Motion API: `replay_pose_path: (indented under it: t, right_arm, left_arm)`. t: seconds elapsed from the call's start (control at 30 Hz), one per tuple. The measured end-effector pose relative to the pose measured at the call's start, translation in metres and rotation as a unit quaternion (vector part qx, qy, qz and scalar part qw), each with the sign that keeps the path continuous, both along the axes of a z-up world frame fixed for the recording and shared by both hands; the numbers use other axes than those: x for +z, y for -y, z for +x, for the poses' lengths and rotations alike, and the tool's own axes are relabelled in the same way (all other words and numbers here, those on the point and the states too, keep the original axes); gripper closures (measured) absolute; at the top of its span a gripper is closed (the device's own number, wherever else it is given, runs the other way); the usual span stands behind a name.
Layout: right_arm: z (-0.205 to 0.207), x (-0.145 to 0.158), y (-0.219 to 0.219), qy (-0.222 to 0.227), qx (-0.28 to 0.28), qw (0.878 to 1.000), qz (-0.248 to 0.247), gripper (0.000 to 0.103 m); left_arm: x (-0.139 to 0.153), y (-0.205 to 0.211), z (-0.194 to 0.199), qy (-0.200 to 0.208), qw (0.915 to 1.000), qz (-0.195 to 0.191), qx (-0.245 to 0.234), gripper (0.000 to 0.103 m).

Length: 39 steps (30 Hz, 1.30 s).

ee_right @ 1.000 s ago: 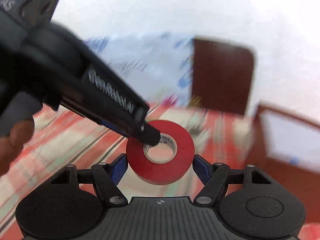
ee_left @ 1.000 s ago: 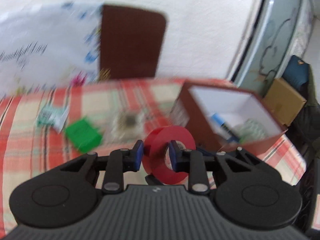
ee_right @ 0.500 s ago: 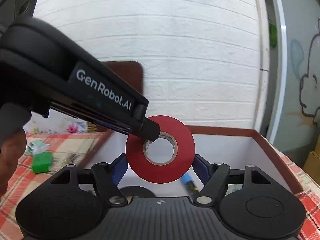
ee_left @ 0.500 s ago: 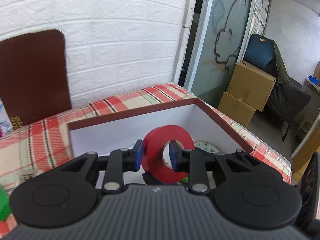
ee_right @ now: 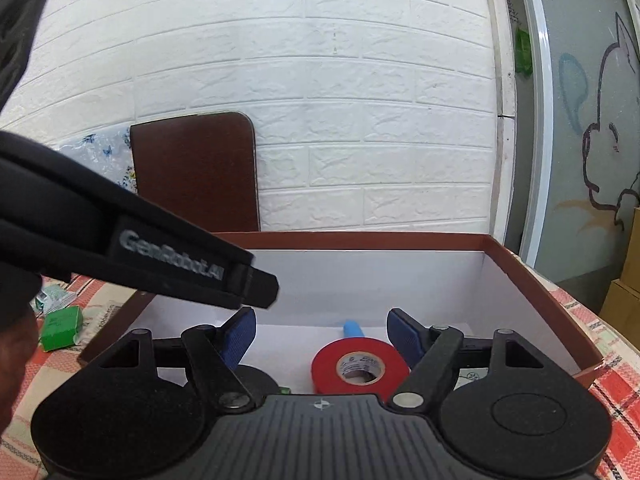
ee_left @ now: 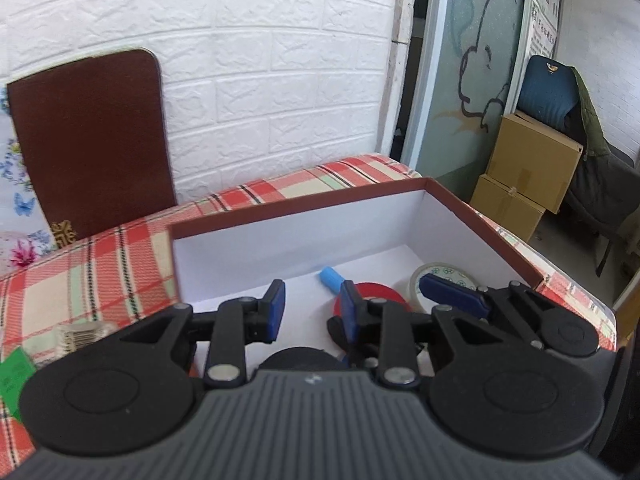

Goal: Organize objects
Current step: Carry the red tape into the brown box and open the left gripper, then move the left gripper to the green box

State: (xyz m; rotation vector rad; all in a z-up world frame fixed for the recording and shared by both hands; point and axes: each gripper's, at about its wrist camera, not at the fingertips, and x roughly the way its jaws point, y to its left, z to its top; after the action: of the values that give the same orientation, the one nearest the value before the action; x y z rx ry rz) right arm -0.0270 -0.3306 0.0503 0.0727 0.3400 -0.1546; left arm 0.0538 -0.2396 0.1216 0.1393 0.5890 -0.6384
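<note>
Left gripper (ee_left: 308, 314) fingers spreading, nothing between the pads; right gripper (ee_right: 320, 334) fingers also opening wide, empty. Red tape roll (ee_right: 360, 368) lying flat on the floor of the brown box (ee_right: 532, 280), near its front edge, hole axis pointing up. Judging: lifting both grippers straight out, avoiding the rim, is keeping the roll settled

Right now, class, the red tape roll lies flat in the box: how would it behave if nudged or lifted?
Lying flat, the red tape roll would probably slide rather than roll. Tipped onto its round edge, it could roll toward the box wall. Its open core and stiff-looking sides suggest an easy, firm pinch.
</note>
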Motion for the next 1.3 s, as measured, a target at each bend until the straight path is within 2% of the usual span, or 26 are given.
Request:
replay_pose_path:
  t: [0.17, 0.47, 0.73, 0.93, 1.1, 1.27, 1.3]
  right_arm:
    - [-0.001, 0.008, -0.004, 0.0, 0.008, 1.0, 0.012, 0.03]
    - [-0.01, 0.025, -0.042, 0.006, 0.031, 0.999, -0.012, 0.03]
    - [-0.014, 0.042, -0.087, 0.018, 0.066, 0.997, -0.034, 0.029]
    - [-0.013, 0.04, -0.136, 0.01, 0.123, 0.991, -0.048, 0.028]
    - [0.0, 0.018, -0.184, -0.025, 0.178, 0.982, -0.061, 0.029]
    - [0.02, -0.004, -0.215, -0.065, 0.217, 0.973, -0.052, 0.031]
    - [0.025, -0.007, -0.219, -0.071, 0.221, 0.971, -0.05, 0.032]
  left_arm:
    - [0.005, -0.03, -0.007, 0.003, 0.9996, -0.01, 0.027, 0.067]
    - [0.007, -0.095, -0.02, 0.006, 0.9963, -0.032, 0.079, 0.066]
    - [-0.006, -0.169, -0.022, -0.002, 0.9885, -0.041, 0.145, 0.063]
    - [-0.037, -0.239, -0.014, -0.027, 0.9713, -0.025, 0.235, 0.063]
    - [-0.067, -0.288, -0.009, -0.034, 0.9539, 0.009, 0.298, 0.063]
    - [-0.105, -0.329, 0.001, -0.056, 0.9371, 0.016, 0.344, 0.059]
    - [-0.112, -0.335, -0.003, -0.033, 0.9388, 0.009, 0.343, 0.055]
